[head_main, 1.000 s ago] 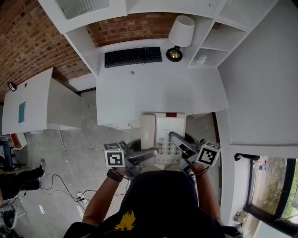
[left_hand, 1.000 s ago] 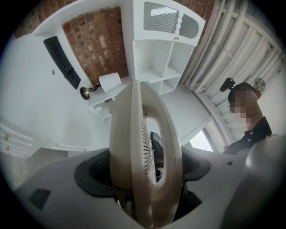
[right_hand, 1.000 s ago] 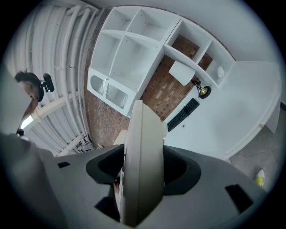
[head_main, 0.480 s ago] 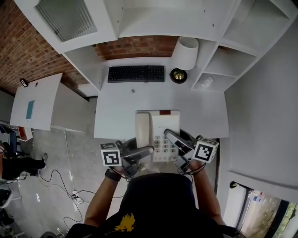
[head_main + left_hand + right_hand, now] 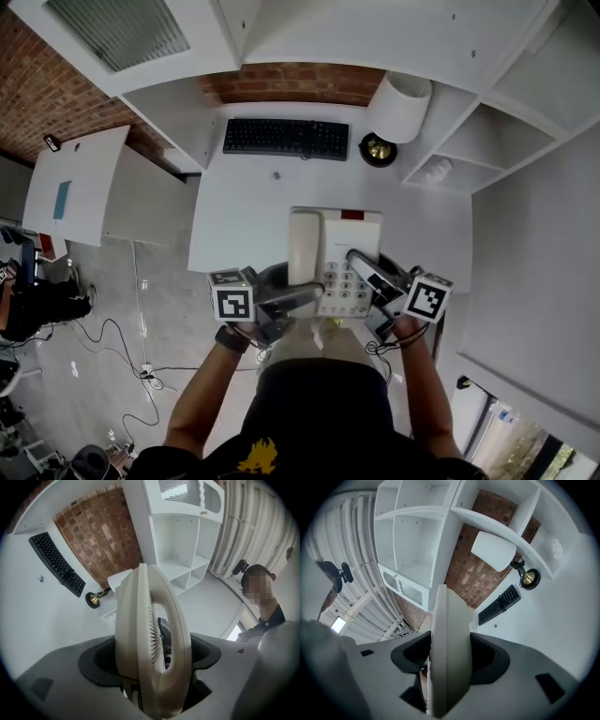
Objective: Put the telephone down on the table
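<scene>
Over the last second the telephone has been carried forward. One second ago only its far edge overlapped the near edge of the white table. Now most of the body lies over the tabletop, and its far edge stands nearer the black keyboard and the table lamp. The near end overhangs the table edge toward the person. Grip is unchanged. The left gripper has its jaws clamped on the handset side of the telephone, with the handset standing edge-on between them. The right gripper has its jaws clamped on the keypad side, with the casing edge filling the gap. No view shows whether the underside touches the tabletop. Judgement: transport is nearly complete. What remains is to lower the unit level until it rests fully on the table, then open both pairs of jaws.
</scene>
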